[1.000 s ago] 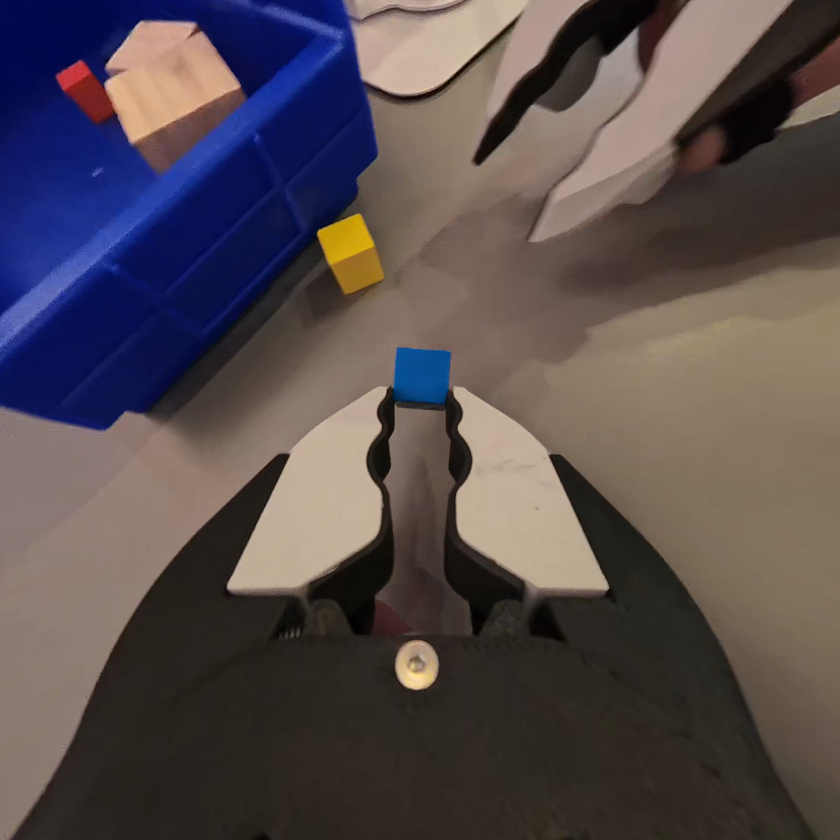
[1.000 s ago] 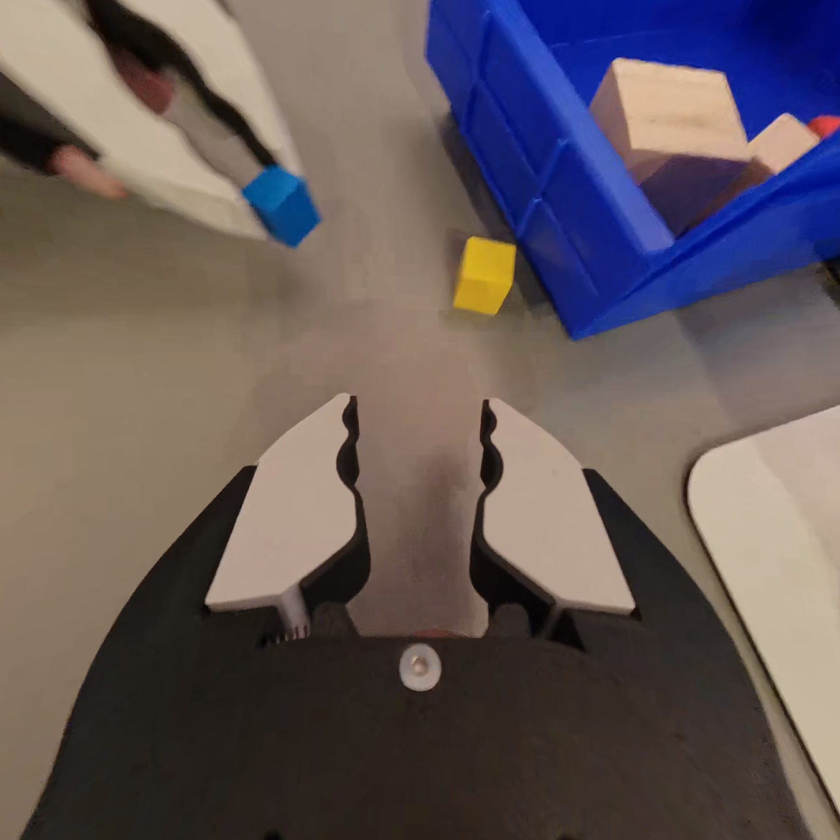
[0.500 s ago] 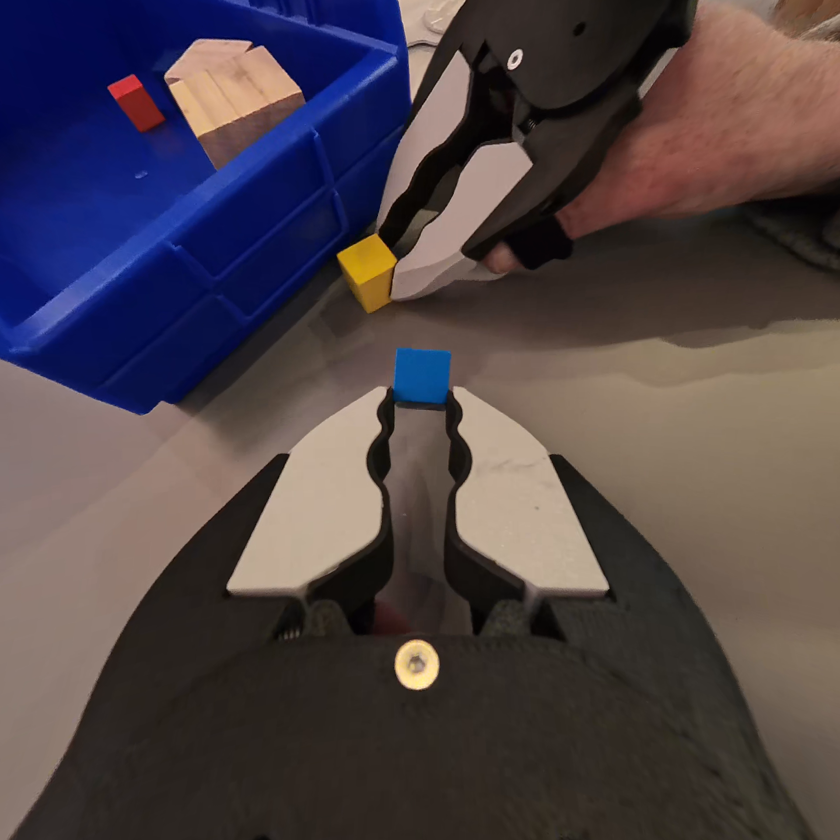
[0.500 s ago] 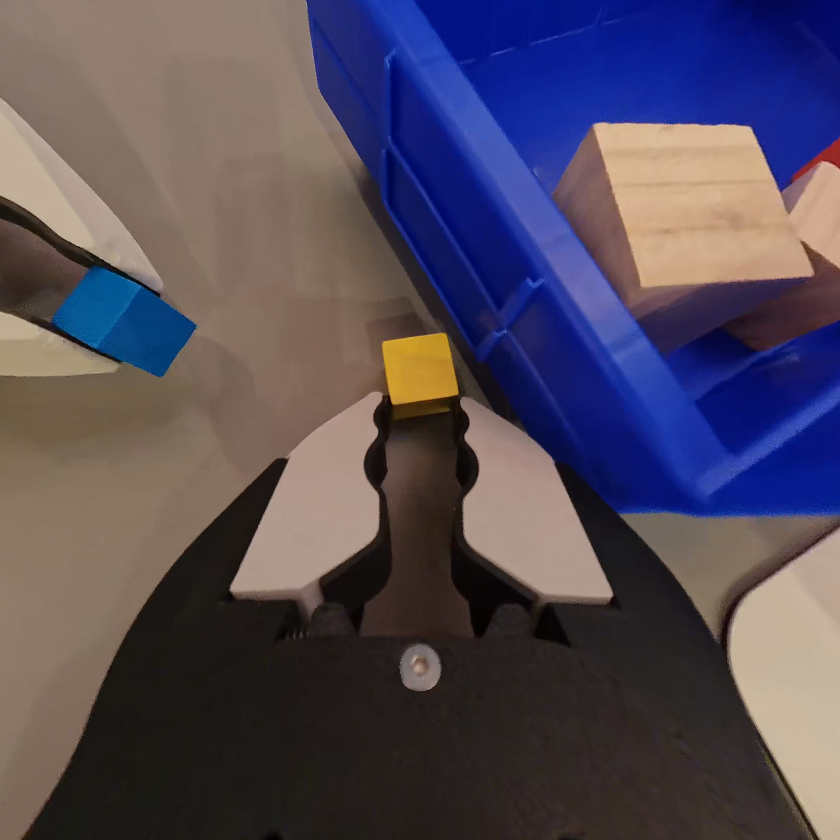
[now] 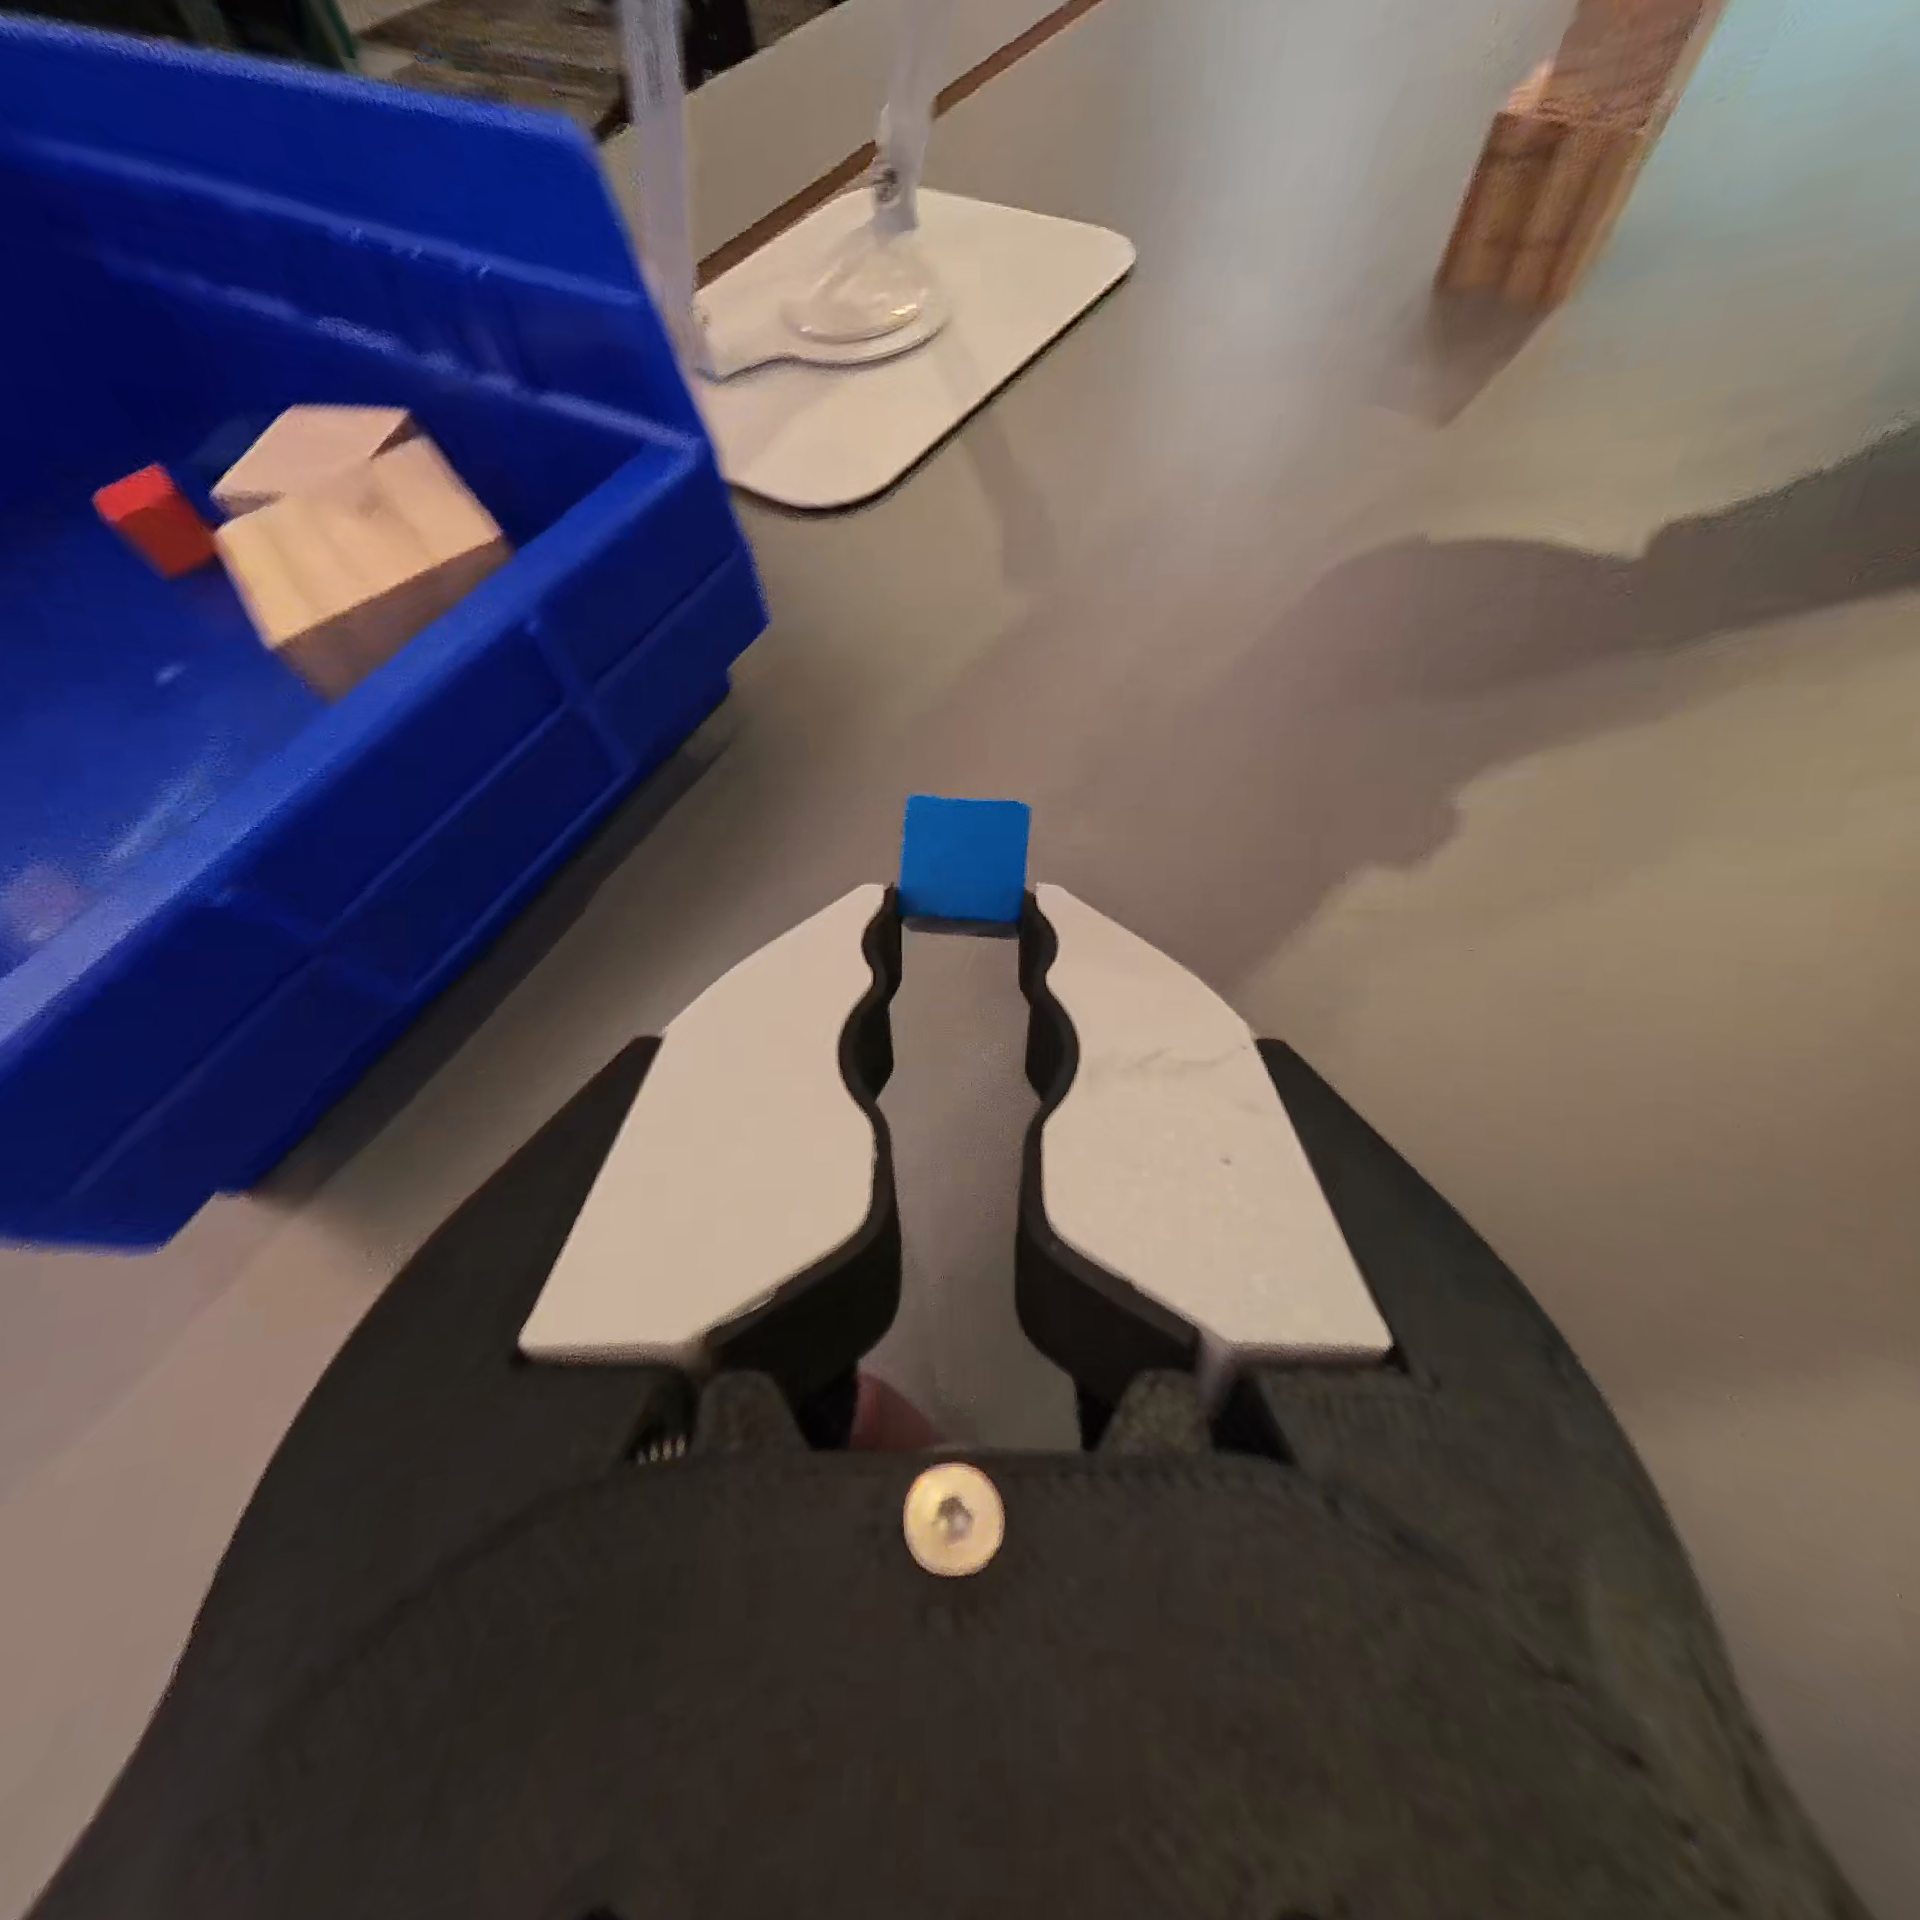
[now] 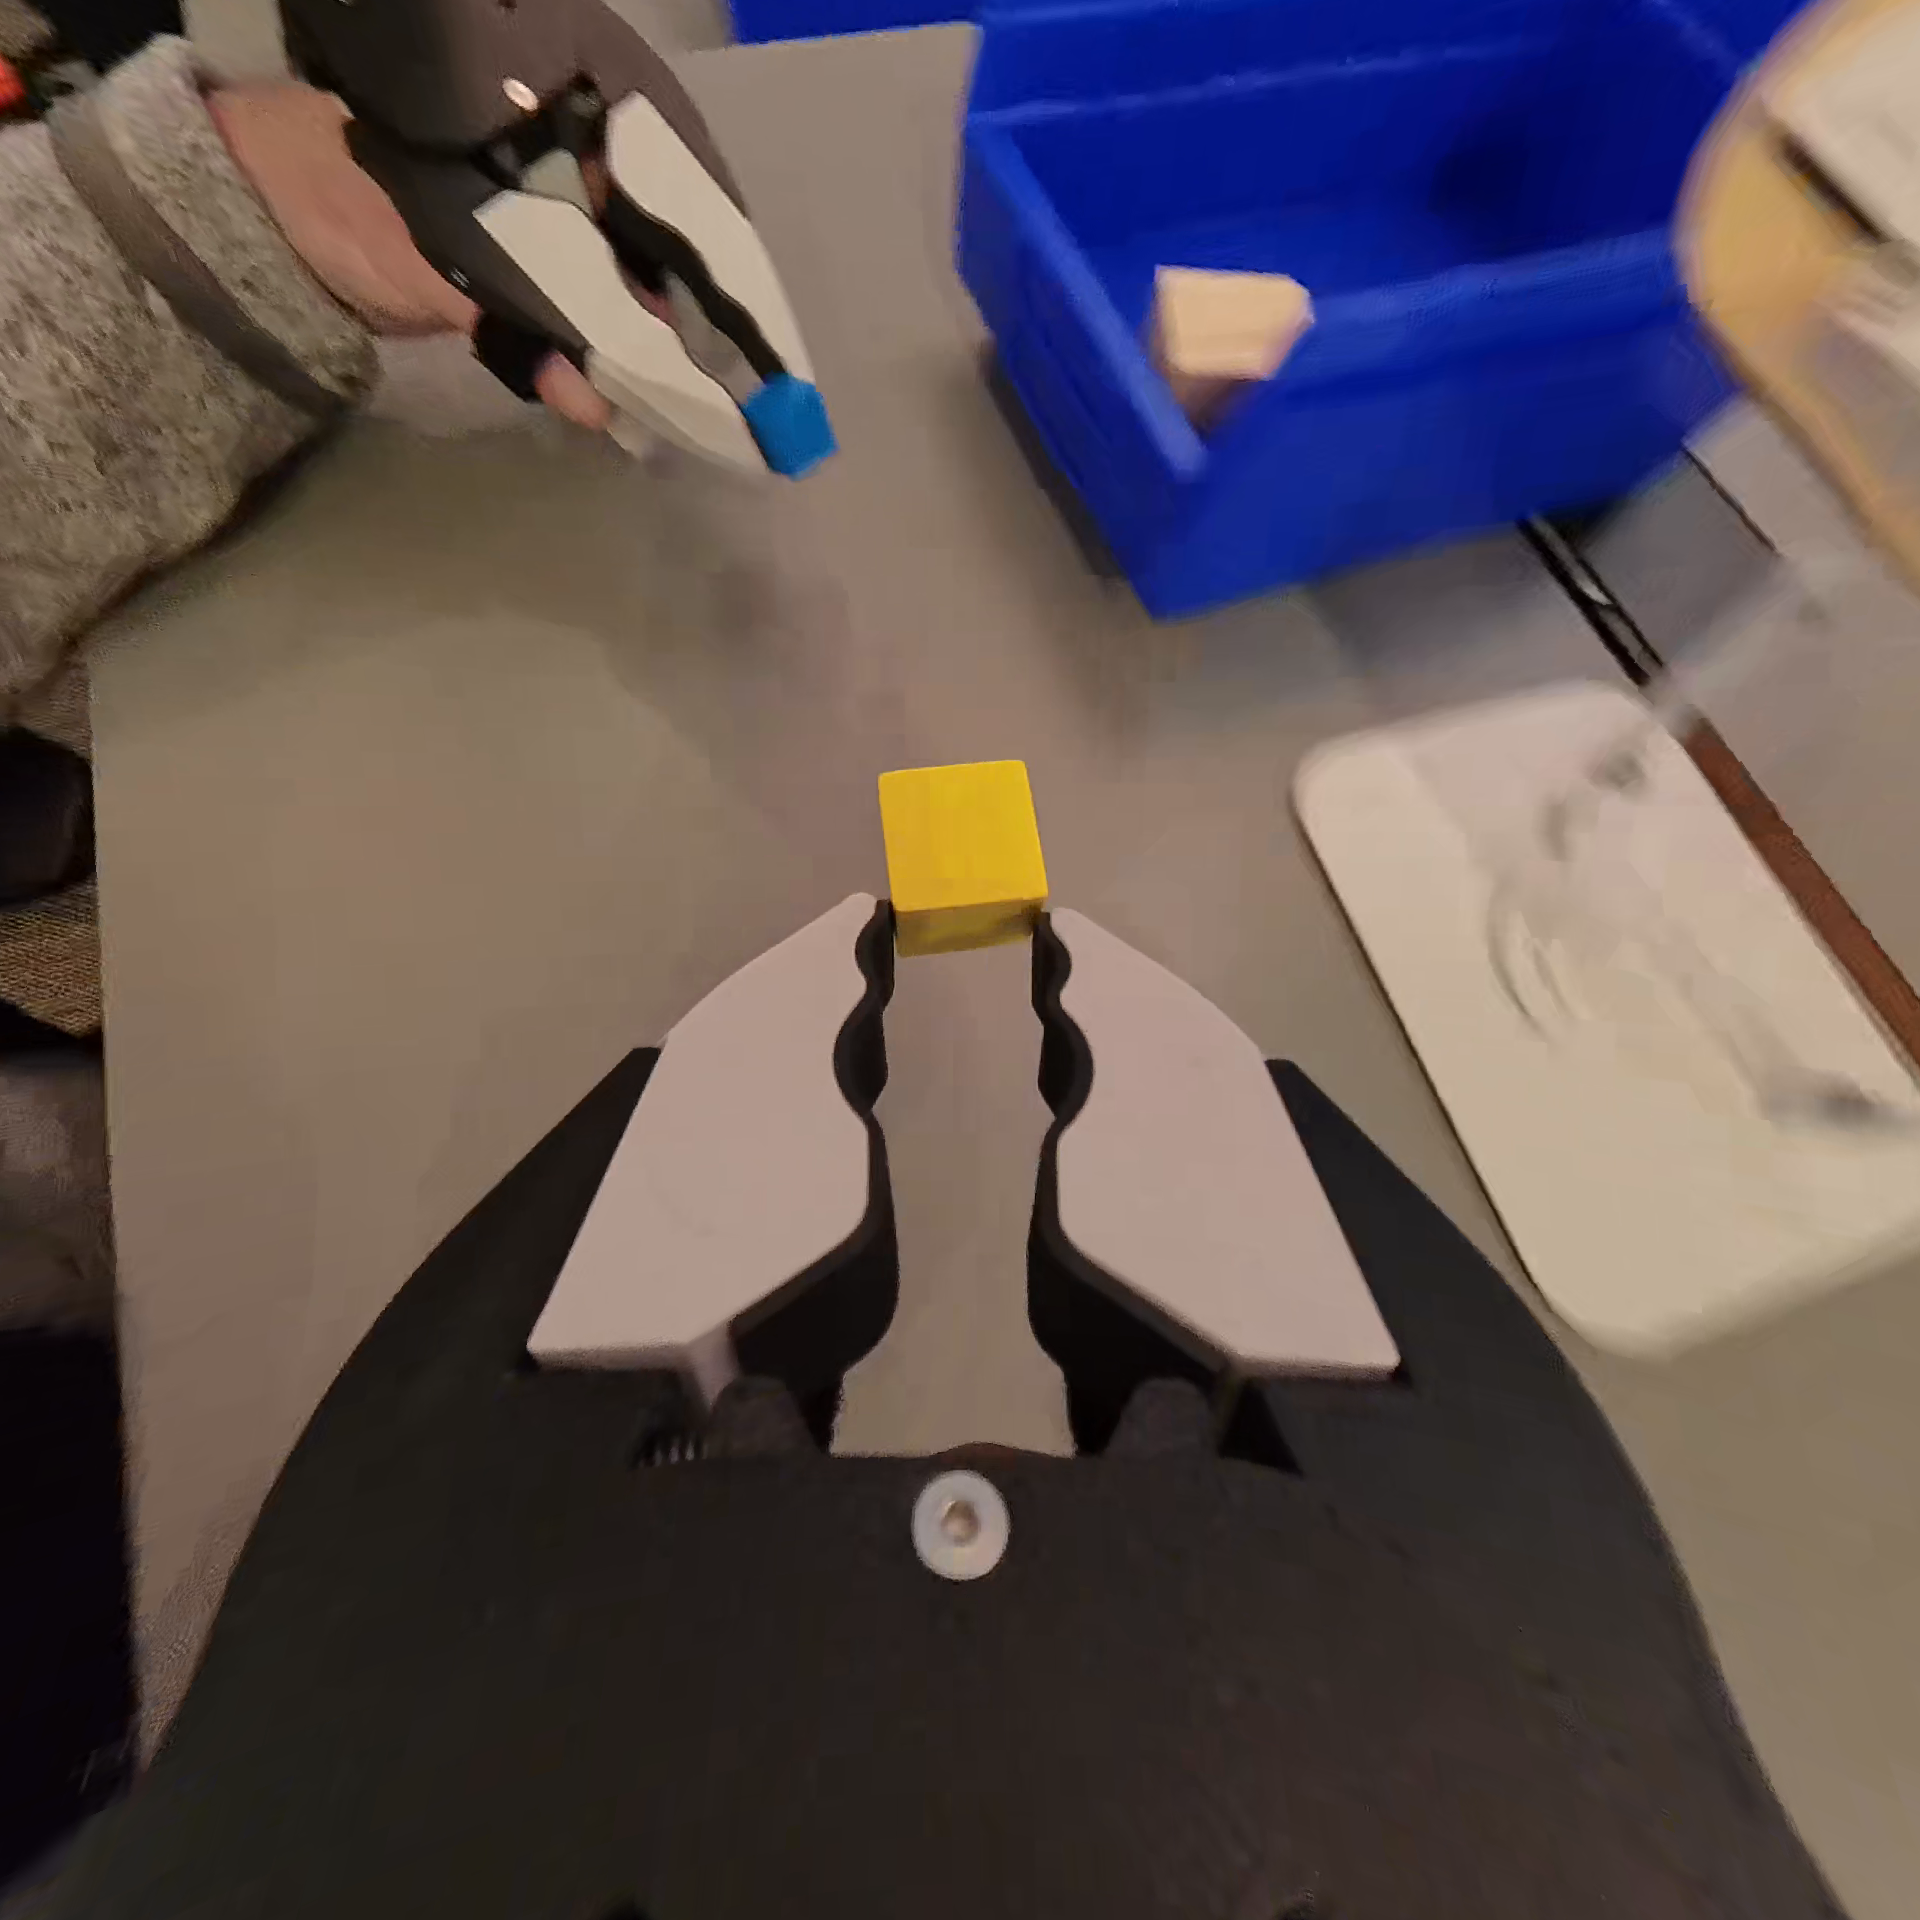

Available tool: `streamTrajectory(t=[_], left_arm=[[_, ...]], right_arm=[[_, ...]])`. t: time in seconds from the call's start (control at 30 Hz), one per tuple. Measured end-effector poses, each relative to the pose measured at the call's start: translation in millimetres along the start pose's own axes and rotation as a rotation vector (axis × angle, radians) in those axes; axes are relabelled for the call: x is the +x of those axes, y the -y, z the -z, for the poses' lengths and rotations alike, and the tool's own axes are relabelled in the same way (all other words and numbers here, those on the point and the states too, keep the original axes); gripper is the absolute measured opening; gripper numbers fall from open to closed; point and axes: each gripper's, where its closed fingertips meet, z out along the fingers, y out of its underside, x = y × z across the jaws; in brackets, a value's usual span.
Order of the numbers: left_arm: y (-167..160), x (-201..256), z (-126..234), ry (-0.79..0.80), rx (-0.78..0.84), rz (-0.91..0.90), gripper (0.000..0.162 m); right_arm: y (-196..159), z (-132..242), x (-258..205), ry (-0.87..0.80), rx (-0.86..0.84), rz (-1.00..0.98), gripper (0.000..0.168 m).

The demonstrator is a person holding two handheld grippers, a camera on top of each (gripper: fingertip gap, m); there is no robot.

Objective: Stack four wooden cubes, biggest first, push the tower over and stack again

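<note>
1. Bin (image 5: 436, 790), blue plastic, stands at the left of the left wrist view on the grey table (image 5: 1455, 1039); inside it lie a red cube (image 5: 156, 517) and, touching it, two bare wooden cubes (image 5: 353, 566) leaning together.
2. Left gripper (image 5: 964, 902) pinches a blue cube (image 5: 964, 858) at its fingertips, above the table and just right of the bin.
3. Behind it, a white base plate (image 5: 935, 343) lies on the table with a clear stand on top.
4. Far right of that view, a blurred wooden block (image 5: 1548, 197) shows; its footing cannot be told.
5. Right gripper (image 6: 964, 925) pinches a yellow cube (image 6: 961, 847) at its fingertips, clear of the table.
6. In the right wrist view, the left gripper sits upper left and the bin upper right, the yellow cube between them and nearer the camera.
</note>
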Motion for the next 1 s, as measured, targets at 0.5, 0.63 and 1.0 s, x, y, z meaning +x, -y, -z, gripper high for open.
streamTrajectory(t=[0.5,0.63,1.0], left_arm=[[121.0,131.3,-113.5,-0.296,0.024,-0.201,0.021],[175.6,157.9,-139.4,-0.365,0.082,-0.235,0.021],[230.5,222.7,-244.4,-0.539,-0.108,-0.423,0.021]], right_arm=[[-136.8,106.8,66.0,-0.011,-0.194,-0.129,0.026],[-142.1,110.5,71.9,-0.024,-0.198,-0.159,0.061],[-156.6,148.6,68.9,-0.030,-0.052,-0.216,0.052]])
